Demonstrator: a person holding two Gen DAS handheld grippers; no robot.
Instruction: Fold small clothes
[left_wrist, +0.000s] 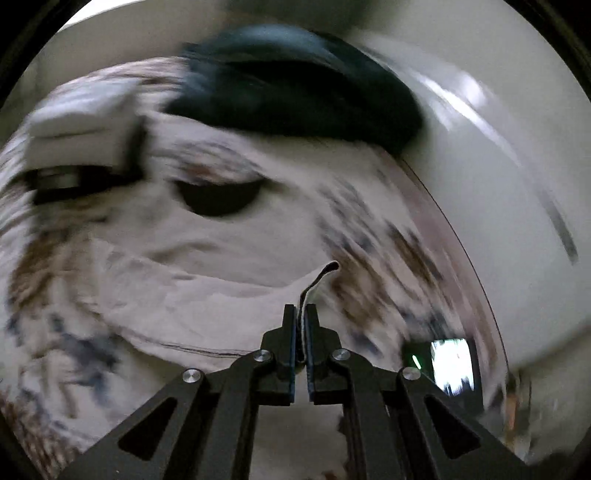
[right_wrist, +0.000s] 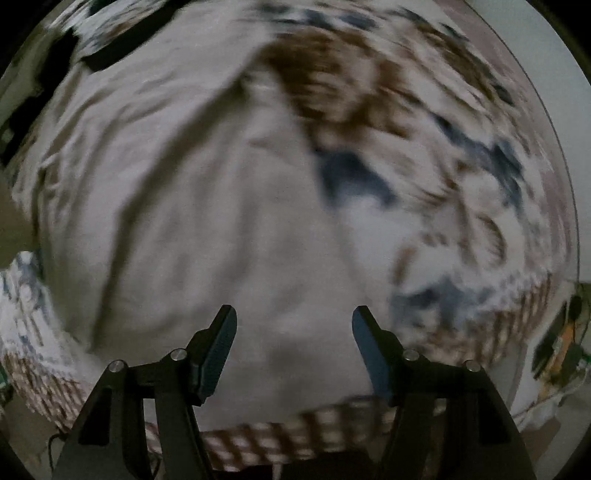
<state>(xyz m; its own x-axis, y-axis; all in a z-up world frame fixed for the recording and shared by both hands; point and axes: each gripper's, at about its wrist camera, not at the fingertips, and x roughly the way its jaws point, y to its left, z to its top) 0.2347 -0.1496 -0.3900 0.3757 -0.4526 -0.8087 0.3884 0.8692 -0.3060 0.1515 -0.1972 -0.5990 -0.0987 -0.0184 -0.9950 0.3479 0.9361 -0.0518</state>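
Note:
A pale grey-white small garment (left_wrist: 207, 266) lies spread on a patterned cloth surface; both views are motion-blurred. My left gripper (left_wrist: 301, 314) is shut on an edge of this garment, a strip of fabric (left_wrist: 317, 280) sticking up between the fingers. In the right wrist view the same pale garment (right_wrist: 221, 206) fills the middle, with folds running away from me. My right gripper (right_wrist: 294, 325) is open and empty, hovering close above the garment.
A dark teal clothing pile (left_wrist: 295, 96) lies at the far edge of the patterned cloth (left_wrist: 388, 240). A white folded item (left_wrist: 77, 136) sits at far left. A lit screen (left_wrist: 454, 363) shows at lower right. The patterned cloth (right_wrist: 443, 155) has brown and blue blotches.

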